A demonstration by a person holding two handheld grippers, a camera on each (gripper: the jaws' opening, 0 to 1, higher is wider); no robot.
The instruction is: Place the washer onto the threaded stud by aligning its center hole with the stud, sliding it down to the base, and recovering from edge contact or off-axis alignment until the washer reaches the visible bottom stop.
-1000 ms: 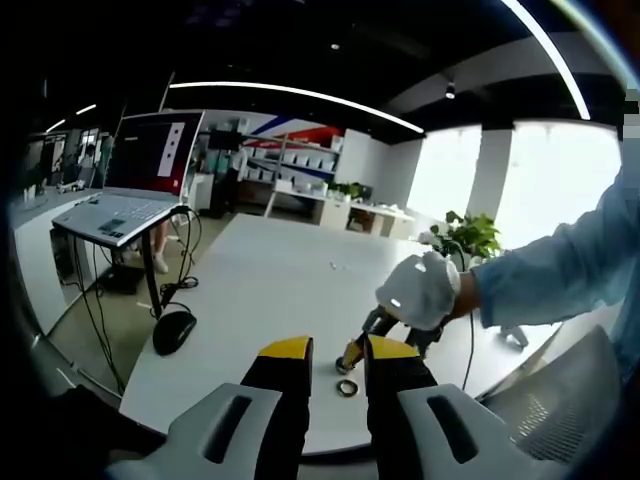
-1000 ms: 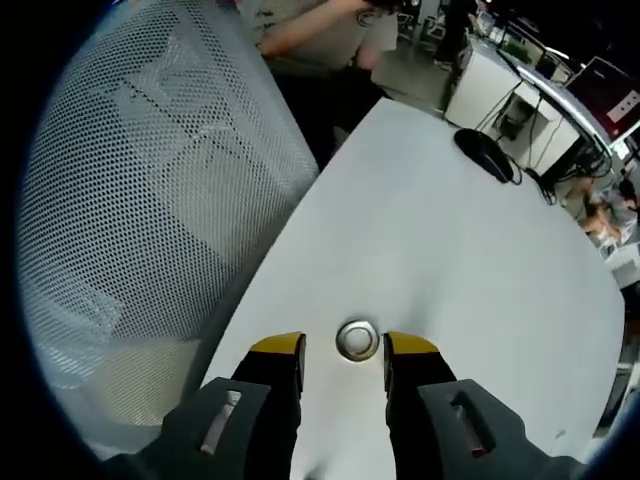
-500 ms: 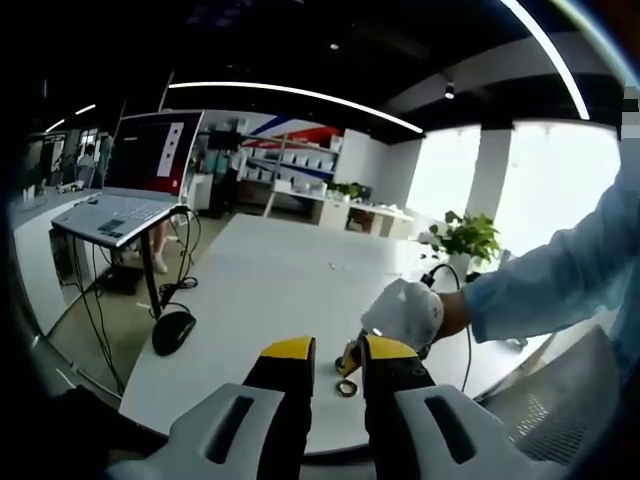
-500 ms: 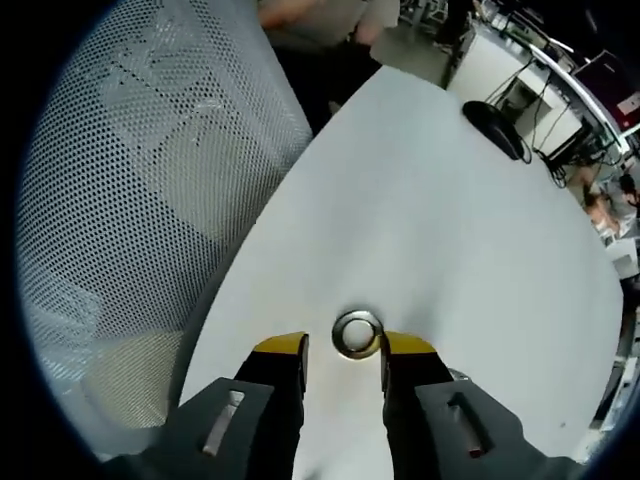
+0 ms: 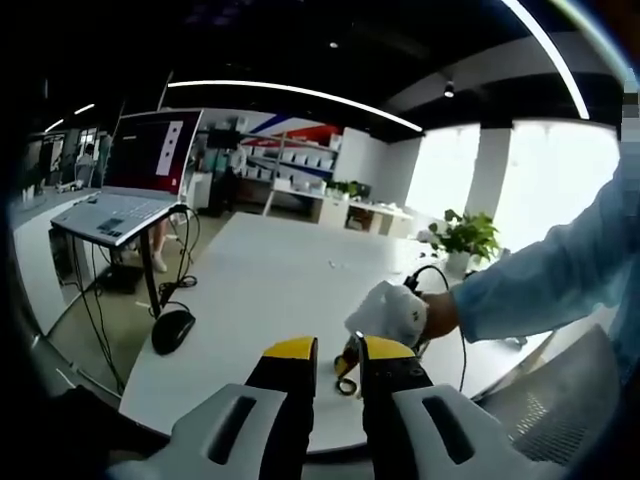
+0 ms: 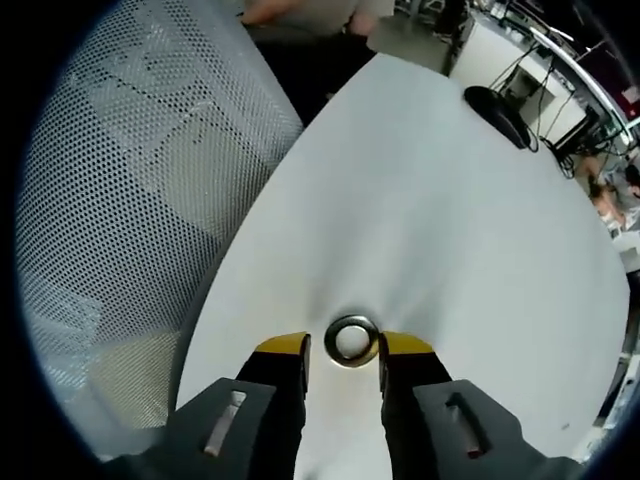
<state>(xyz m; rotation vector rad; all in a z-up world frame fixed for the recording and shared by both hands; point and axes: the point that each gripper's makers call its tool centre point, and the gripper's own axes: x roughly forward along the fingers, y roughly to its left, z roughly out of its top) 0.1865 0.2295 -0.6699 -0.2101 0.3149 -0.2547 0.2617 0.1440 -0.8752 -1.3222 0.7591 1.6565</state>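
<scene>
A silver washer [image 6: 352, 340] lies flat on the white table [image 6: 440, 220] near its curved edge. My right gripper [image 6: 343, 345] stands open just over it, yellow fingertips either side, the washer nearer the right-hand one. In the left gripper view, a white-gloved hand [image 5: 390, 312] holds that right gripper low over the washer [image 5: 344, 386]. My left gripper [image 5: 338, 352] hovers open in front of the table edge with nothing between its fingers.
A grey mesh chair [image 6: 130, 200] stands close to the table edge beside the washer. A black mouse [image 6: 497, 103] lies farther along the table. A laptop [image 5: 120, 215] on a stand and a potted plant [image 5: 465, 238] stand beyond.
My right gripper has come down and forward, so the washer now sits between its fingertips. The gloved hand has dropped lower and leftward in the left gripper view.
</scene>
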